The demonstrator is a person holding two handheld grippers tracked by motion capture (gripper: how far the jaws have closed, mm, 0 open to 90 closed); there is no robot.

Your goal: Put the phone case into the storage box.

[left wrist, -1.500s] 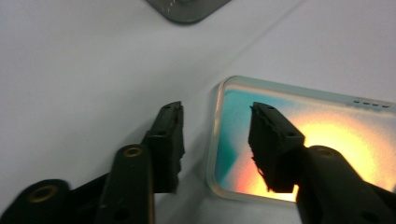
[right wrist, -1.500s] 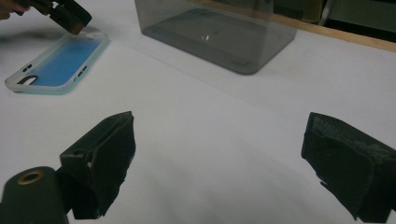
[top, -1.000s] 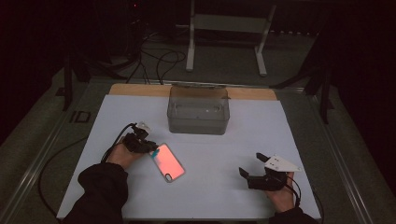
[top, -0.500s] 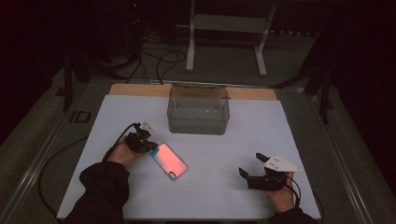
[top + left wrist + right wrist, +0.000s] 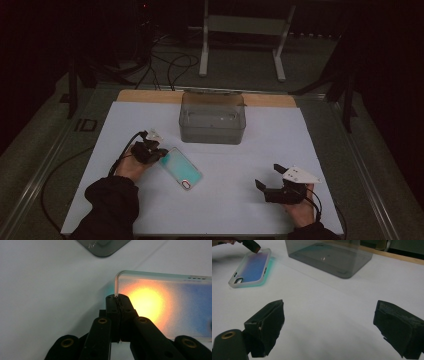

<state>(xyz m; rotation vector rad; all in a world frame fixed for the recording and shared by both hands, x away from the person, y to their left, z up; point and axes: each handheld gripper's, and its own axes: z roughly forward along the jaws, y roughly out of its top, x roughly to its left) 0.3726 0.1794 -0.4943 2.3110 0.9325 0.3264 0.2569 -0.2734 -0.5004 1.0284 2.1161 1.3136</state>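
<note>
Between left claw (image 5: 117, 300) pads: phone case (image 5: 162, 305) corner.

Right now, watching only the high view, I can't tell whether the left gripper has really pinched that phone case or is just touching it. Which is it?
Observer: Pinched. In the left gripper view the left gripper is shut on the clear rim at one corner of the phone case.
Operator: And the right gripper, is it holding anything?
Observer: No. The right gripper view shows the right gripper wide open, with just bare white table between its pads.
</note>
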